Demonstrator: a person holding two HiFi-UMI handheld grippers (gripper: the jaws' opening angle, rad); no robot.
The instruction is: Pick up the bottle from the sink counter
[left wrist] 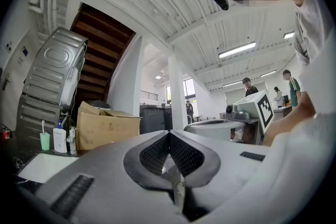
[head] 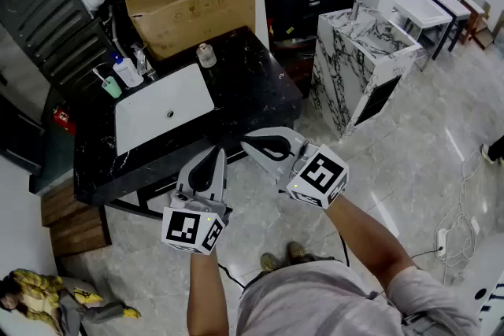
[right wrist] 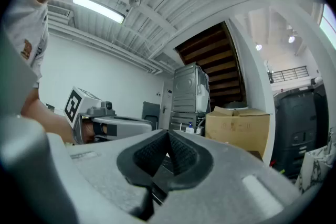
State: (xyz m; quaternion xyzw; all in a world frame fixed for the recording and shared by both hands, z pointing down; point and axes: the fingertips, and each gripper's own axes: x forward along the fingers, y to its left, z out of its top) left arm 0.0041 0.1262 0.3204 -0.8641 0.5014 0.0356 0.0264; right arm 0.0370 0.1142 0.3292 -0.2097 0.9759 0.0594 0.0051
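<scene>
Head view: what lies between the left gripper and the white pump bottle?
The white sink basin fills that stretch, with a strip of black counter near the left gripper; the head view shows it.

Both arms are out front, bare left forearm [head: 206,291] and right forearm [head: 368,236] showing. Left gripper [head: 217,153] points straight ahead, while right gripper [head: 247,142] angles in toward its tip. Both pairs of jaws are pressed together with nothing between them.
</scene>
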